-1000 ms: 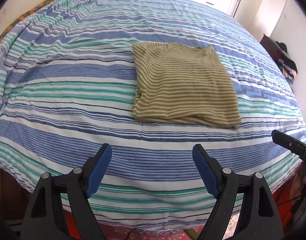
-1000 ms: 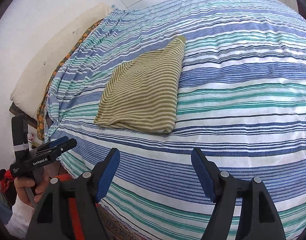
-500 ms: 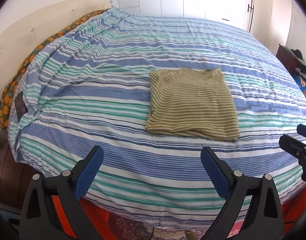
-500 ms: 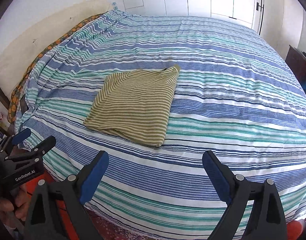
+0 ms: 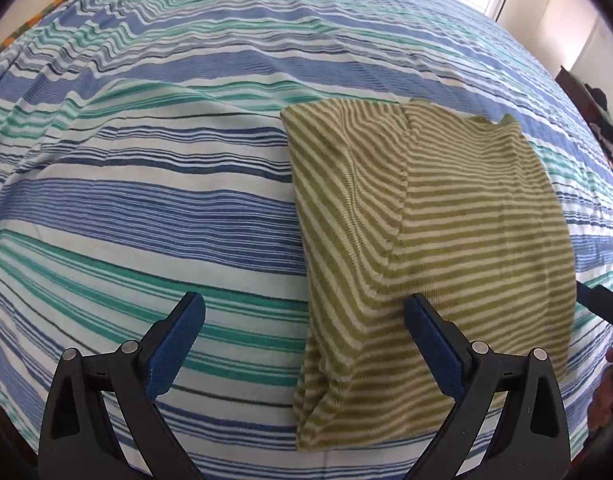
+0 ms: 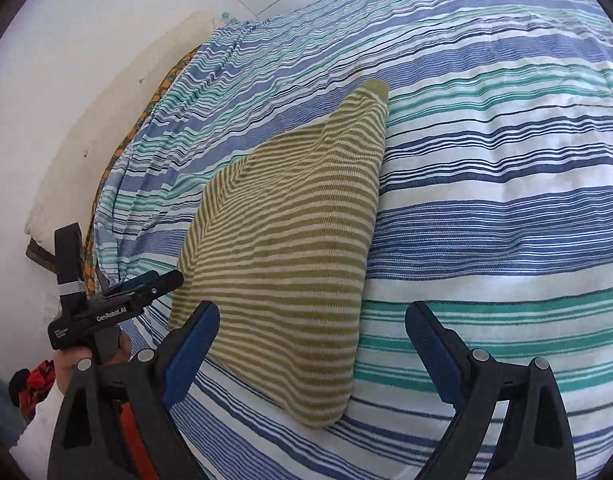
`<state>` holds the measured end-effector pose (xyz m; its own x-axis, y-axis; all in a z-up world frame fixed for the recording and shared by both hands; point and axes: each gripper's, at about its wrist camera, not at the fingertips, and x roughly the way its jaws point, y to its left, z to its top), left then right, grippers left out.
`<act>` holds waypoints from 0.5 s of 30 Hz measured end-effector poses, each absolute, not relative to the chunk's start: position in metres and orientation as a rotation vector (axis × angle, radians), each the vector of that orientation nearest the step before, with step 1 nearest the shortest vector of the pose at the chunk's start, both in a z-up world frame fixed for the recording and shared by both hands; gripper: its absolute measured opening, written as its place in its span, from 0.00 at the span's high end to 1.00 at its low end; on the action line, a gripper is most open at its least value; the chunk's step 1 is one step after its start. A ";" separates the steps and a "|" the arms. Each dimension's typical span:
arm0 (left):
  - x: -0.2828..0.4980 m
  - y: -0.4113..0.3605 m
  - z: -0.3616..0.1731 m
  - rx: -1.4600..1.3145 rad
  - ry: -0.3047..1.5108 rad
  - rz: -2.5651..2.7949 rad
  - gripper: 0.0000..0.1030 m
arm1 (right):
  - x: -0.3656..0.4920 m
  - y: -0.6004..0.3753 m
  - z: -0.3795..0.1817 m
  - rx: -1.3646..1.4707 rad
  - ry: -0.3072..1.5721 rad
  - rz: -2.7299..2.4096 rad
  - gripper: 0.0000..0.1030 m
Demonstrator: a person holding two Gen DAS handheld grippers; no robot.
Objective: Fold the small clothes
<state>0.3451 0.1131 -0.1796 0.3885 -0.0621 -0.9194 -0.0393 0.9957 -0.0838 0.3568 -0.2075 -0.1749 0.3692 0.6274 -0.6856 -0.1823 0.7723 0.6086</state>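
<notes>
An olive and cream striped garment (image 5: pixel 434 248) lies folded into a rectangle on the bed; it also shows in the right wrist view (image 6: pixel 290 248). My left gripper (image 5: pixel 304 340) is open and empty, low over the garment's near left edge, its right finger above the cloth. My right gripper (image 6: pixel 312 346) is open and empty over the garment's near right corner. The left gripper also shows from the side in the right wrist view (image 6: pixel 146 286), just left of the garment.
The bed is covered by a blue, teal and white striped sheet (image 5: pixel 146 184). A cream headboard and wall (image 6: pixel 86 140) stand at the left. Dark furniture with clothes (image 5: pixel 602 132) is at the far right.
Both grippers have moved forward and down toward the garment, which now fills much more of each view. The garment has not moved. Both jaws stay open.
</notes>
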 end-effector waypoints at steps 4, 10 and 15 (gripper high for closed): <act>0.362 0.112 -0.195 -0.213 1.209 -0.091 0.05 | 0.388 -0.185 -0.202 0.572 1.125 0.599 0.23; 0.373 0.102 -0.169 -0.316 1.234 -0.223 0.90 | 0.410 -0.158 -0.191 0.449 1.172 0.614 0.73; 0.369 0.067 -0.101 -0.292 1.084 -0.311 0.90 | 0.411 -0.168 -0.103 0.308 1.020 0.682 0.74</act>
<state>0.3693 0.0673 -0.1005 0.4328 -0.3869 -0.8142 0.1043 0.9186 -0.3811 0.4108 -0.1676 -0.1032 0.3421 0.6511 -0.6775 -0.3769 0.7556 0.5358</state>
